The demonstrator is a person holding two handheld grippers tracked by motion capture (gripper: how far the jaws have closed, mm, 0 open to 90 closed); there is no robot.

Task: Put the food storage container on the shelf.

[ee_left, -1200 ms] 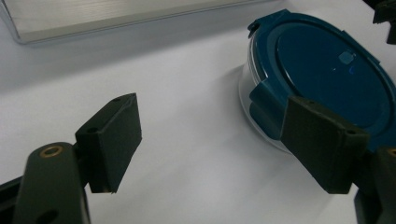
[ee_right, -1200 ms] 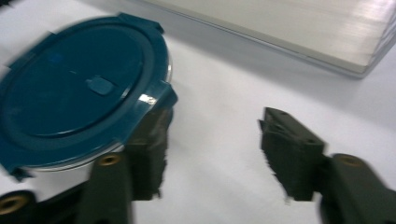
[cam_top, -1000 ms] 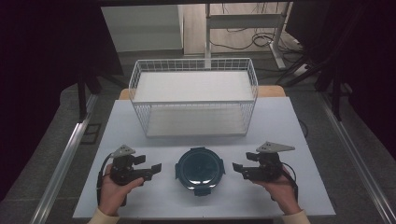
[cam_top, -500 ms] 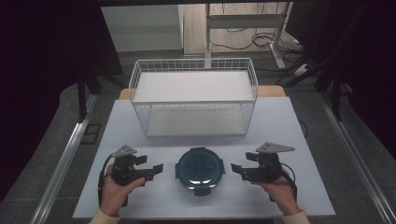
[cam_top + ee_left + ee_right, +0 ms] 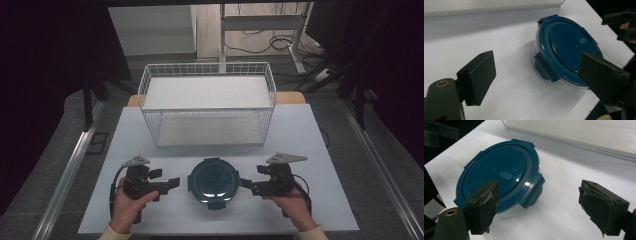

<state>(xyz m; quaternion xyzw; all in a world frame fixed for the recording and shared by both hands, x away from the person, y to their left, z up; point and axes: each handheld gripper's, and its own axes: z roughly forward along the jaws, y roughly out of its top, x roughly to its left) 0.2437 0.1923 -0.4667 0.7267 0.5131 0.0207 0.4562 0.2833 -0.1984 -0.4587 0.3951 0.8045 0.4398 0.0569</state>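
Observation:
A round clear container with a dark blue snap-on lid [image 5: 211,181] sits on the white table [image 5: 300,135] near its front edge, lid tabs down. My left gripper [image 5: 173,183] is level just left of it, open, and its jaws have just been opening with nothing between them. My right gripper [image 5: 246,185] mirrors it on the right, also open after widening, and holds nothing. In the left gripper view the container [image 5: 567,47] lies just beyond the spread jaws of the left gripper [image 5: 539,66]. The right gripper view shows the container [image 5: 501,177] ahead-left of the right gripper [image 5: 540,193].
A white wire basket [image 5: 207,107] with a pale liner stands behind the container, across the table's back half. The table's front edge runs right under the person's hands. Dark floor, rails and cables surround the table.
Both grippers' jaws stand a little wider apart than a second ago. The hands and the container have stayed where they were.

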